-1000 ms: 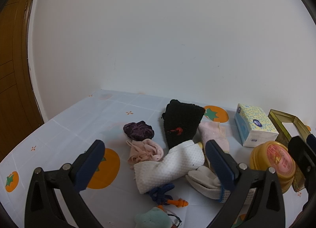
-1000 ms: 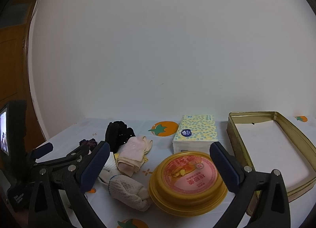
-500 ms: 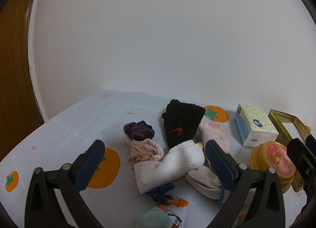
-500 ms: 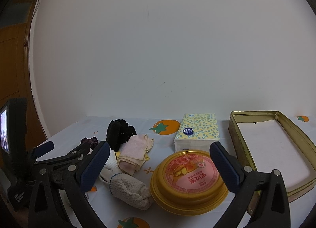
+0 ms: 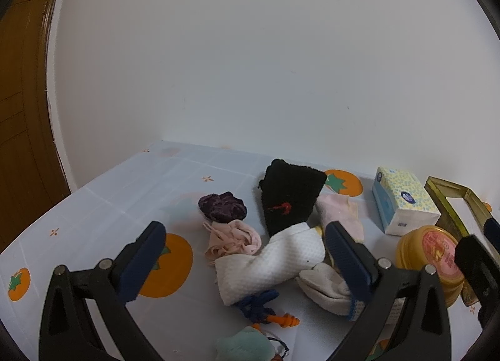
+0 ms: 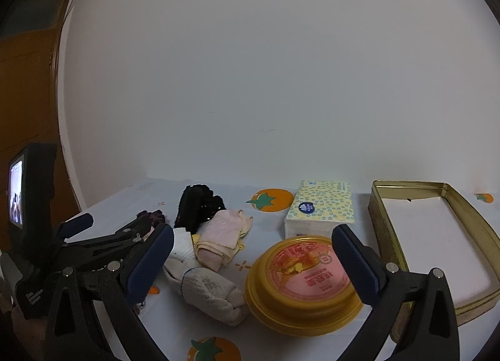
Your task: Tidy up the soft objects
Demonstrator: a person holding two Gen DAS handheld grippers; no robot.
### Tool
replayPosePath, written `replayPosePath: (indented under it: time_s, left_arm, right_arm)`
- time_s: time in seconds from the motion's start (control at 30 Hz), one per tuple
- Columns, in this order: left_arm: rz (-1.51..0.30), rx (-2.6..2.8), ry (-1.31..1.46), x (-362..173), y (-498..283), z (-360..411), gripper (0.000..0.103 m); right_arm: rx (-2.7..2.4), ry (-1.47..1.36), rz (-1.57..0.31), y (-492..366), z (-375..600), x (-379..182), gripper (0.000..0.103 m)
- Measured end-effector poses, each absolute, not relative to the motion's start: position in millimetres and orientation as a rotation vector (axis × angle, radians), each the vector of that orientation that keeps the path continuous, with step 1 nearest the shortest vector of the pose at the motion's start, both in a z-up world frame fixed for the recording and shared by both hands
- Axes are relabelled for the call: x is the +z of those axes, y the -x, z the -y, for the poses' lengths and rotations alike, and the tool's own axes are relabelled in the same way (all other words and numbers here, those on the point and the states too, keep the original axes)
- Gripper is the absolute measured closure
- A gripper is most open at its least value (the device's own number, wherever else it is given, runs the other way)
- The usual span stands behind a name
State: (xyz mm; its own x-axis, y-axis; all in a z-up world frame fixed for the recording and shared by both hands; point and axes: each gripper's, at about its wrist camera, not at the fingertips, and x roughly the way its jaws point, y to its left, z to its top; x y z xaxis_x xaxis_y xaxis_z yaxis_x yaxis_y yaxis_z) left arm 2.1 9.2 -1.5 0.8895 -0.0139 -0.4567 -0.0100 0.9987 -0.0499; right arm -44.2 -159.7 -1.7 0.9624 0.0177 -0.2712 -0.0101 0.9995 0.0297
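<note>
Left wrist view: the left gripper (image 5: 245, 247) hangs over the bench (image 5: 131, 192) with its fingers spread wide and nothing between them. Beyond them lies the pile of soft things: a white waffle cloth (image 5: 270, 262) in the middle, a pink scrunchie (image 5: 232, 237) touching its left end, a dark purple scrunchie (image 5: 222, 206) just behind that, and a black knit piece (image 5: 290, 197) reaching toward the wall. A pale pink folded cloth (image 5: 339, 209) sits to the right of the black piece, its near end hidden by the right finger. A grey-white sock (image 5: 325, 287) is likewise half covered by that finger. Near the bottom edge lie a blue cord (image 5: 257, 300) with orange earplugs (image 5: 282, 320) and a mint-green soft item (image 5: 243, 345), cut off by the frame, so its shape is unclear. At far right the right gripper's dark body overlaps a yellow round lid (image 5: 429, 254) and a gold tin (image 5: 450, 204).

Right wrist view: the right gripper (image 6: 251, 256) is also spread and empty, above the yellow round lid (image 6: 301, 276). The grey-white sock (image 6: 212, 292) touches the lid's left side; the pale pink folded cloth (image 6: 222, 236) lies behind it. The black knit piece (image 6: 198, 204) and dark purple scrunchie (image 6: 151, 215) are partly hidden by the left gripper (image 6: 103, 236). A tissue pack (image 6: 322, 211) stands behind the lid, and the gold tin (image 6: 475, 223) lies open at right, its near corner cut off.
</note>
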Motion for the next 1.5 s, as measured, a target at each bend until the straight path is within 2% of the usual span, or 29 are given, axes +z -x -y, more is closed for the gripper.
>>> replayPosePath:
  time_s: [0.43,0.67,0.87,1.0,1.1,1.17,1.3,1.37,1.4,1.5]
  left_arm:
    - [-0.529,0.052,0.019,-6,15,-33,0.0]
    - [-0.526,0.116,-0.051,-8,41,-63,0.0]
    - [-0.596,0.058,-0.033,-15,45,-74,0.001]
    - [-0.662,-0.004,-0.047,-22,46,-66,0.008]
    - [-0.697,-0.069,-0.034,-27,45,-55,0.008]
    - [-0.719,-0.094,-0.039,-28,44,-48,0.008]
    - [-0.755,-0.173,-0.052,-30,43,-30,0.008]
    - [-0.75,-0.179,-0.082,-31,39,-21,0.008]
    - [-0.752,-0.172,-0.1,-33,36,-17,0.01]
    - [-0.846,-0.18,-0.093,-44,21,-14,0.042]
  right_arm:
    - [0.134,0.031,-0.359,41,149,-6,0.003]
    - [0.242,0.072,-0.464,32,135,-15,0.03]
    - [0.326,0.138,-0.579,11,116,-27,0.032]
    - [0.333,0.225,-0.667,-9,100,-40,0.034]
    - [0.302,0.289,-0.689,-18,91,-47,0.035]
    - [0.275,0.329,-0.707,-21,88,-50,0.045]
    - [0.262,0.377,-0.712,-22,93,-52,0.05]
    - [0.257,0.349,-0.716,-24,100,-50,0.059]
    - [0.254,0.346,-0.717,-26,102,-50,0.061]
    - [0.256,0.321,-0.713,-25,107,-47,0.066]
